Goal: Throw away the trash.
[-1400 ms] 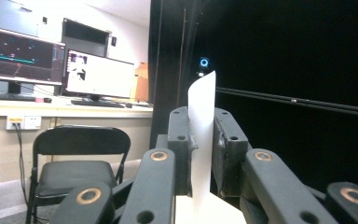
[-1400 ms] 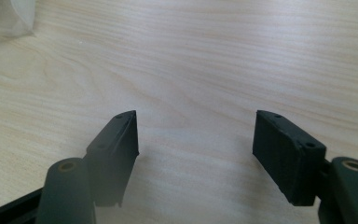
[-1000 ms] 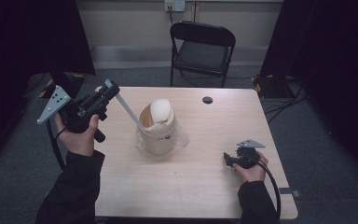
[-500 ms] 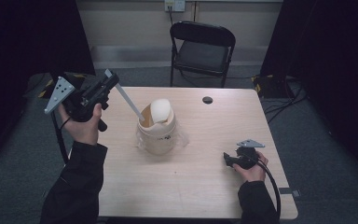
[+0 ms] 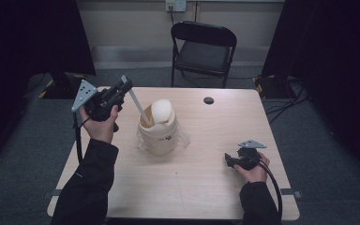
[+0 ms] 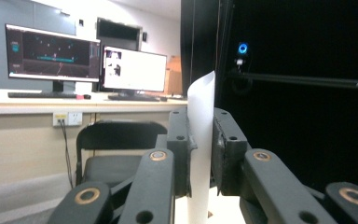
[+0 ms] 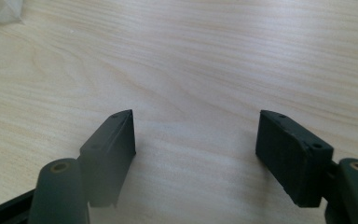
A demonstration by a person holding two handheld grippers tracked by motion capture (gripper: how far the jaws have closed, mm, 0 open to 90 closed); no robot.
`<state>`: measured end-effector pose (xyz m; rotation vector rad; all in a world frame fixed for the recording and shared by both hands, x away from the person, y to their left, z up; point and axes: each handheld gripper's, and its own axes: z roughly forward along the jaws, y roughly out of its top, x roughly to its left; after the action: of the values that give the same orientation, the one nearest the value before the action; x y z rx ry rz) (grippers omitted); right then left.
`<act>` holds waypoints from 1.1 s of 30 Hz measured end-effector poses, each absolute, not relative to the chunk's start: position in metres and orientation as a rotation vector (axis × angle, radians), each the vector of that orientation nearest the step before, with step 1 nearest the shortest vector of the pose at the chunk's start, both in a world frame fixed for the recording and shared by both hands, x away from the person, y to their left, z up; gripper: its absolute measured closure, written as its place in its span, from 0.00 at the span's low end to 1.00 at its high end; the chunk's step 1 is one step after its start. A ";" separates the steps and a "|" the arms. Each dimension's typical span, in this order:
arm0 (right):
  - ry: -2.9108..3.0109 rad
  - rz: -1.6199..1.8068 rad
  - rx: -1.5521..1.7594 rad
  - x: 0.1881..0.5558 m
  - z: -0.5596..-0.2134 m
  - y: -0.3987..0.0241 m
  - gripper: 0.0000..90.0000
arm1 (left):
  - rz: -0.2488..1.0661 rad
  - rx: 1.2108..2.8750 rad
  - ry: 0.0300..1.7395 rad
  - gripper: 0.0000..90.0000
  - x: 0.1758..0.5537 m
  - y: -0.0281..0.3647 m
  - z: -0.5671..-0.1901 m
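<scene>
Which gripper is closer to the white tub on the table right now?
Left. The left gripper is raised just beside the tub, clamping a white stick that reaches into it; the right gripper rests open across the table.

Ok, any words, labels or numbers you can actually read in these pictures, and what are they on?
Nothing reads clearly.
Dark mark on the cream container: too small and blurred to read.
Left monitor: coloured lines and specks, no legible text.
Right monitor: white screen with dark patches, illegible.
White strip clamped in the left gripper: blank.
Wall outlet: no readable marking.
</scene>
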<state>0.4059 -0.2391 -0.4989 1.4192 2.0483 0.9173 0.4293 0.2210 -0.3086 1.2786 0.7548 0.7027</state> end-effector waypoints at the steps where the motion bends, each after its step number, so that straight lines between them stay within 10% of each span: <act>1: 2.048 0.917 1.419 0.406 -0.499 -0.239 0.31 | 0.703 1.279 0.755 0.88 0.429 0.221 -0.309; 33: 2.048 0.917 1.420 0.406 -0.499 -0.239 0.31 | 0.651 1.412 0.866 0.65 0.392 0.264 -0.369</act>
<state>0.4058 -0.2391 -0.4989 1.4203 2.0479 0.9174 0.3924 0.2638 -0.3694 1.4122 0.8660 0.6510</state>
